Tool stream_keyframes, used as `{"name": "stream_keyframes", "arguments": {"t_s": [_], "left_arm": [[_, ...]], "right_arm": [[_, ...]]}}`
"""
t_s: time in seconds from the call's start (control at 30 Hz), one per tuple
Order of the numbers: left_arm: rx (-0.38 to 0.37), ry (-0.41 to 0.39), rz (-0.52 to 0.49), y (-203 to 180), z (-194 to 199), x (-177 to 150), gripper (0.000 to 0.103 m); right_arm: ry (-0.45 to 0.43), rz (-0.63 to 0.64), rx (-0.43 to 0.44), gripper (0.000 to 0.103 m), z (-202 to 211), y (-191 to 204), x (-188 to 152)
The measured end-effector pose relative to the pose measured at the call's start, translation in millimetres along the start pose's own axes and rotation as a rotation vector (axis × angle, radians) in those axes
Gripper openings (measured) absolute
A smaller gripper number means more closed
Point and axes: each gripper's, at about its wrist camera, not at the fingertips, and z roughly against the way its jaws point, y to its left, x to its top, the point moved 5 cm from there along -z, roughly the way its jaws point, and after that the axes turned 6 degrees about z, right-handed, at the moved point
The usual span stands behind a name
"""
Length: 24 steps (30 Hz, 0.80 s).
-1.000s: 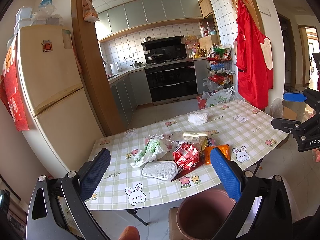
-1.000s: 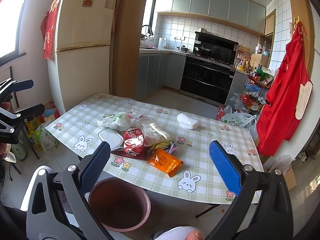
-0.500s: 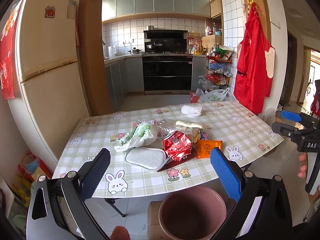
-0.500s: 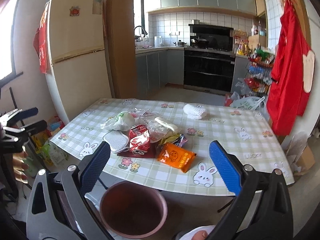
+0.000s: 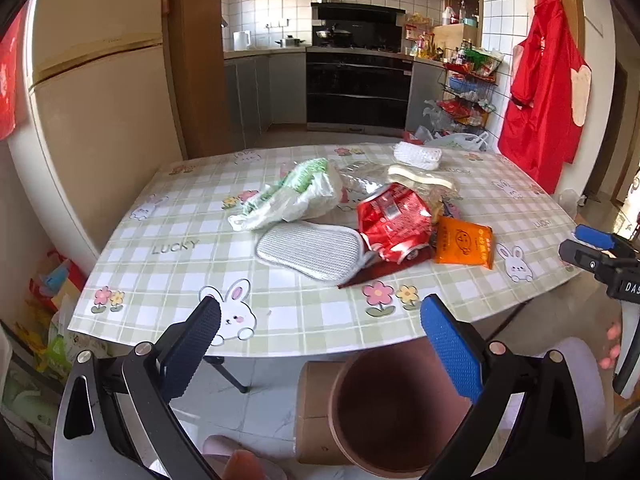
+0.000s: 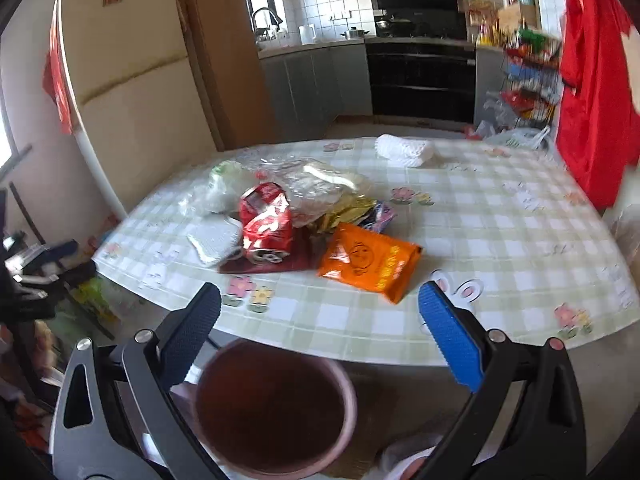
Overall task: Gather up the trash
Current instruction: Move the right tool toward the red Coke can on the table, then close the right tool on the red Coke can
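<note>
A heap of trash lies mid-table: an orange snack packet (image 5: 464, 242) (image 6: 370, 262), a red crumpled wrapper (image 5: 394, 220) (image 6: 266, 224), a green-and-clear plastic bag (image 5: 298, 194) (image 6: 216, 190), clear and gold wrappers (image 6: 328, 192), and a grey mesh pad (image 5: 310, 248) (image 6: 214, 238). A pinkish-brown bin (image 5: 394, 404) (image 6: 276, 404) stands on the floor below the table's near edge. My left gripper (image 5: 320, 340) hangs open over that edge, short of the trash. My right gripper (image 6: 320, 328) is open too, above the bin and facing the orange packet; it also shows in the left wrist view (image 5: 592, 246).
The checked tablecloth table (image 5: 180, 248) (image 6: 500, 248) also carries a white crocheted cloth (image 5: 418, 154) (image 6: 404, 150) at the far side. A cardboard box (image 5: 316, 412) sits beside the bin. A fridge (image 5: 100, 120) stands left, a red apron (image 5: 548, 92) hangs right.
Both grippers have come closer to the table and lower, so the trash heap looks larger. The right wrist view is blurred with motion. Both stay open.
</note>
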Motion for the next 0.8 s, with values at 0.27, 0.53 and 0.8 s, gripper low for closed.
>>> {"name": "stream_keyframes", "arguments": {"t_s": [0.27,0.53,0.8], "left_arm": [[0.037,-0.051,0.03,29.8,-18.9,20.9,0.098],[0.006,-0.005,0.149,58.3,-40.8,5.4,0.098],[-0.009,0.037,0.211,74.4,-54.9,-11.9,0.098]], "right_arm": [[-0.071,0.038,0.039,0.097,-38.9,-5.4,28.1],[-0.016,0.052,0.193,0.097,-122.8,33.7,52.8],[0.069,-0.159,0.24,0.064,-183.0,40.8,41.8]]}}
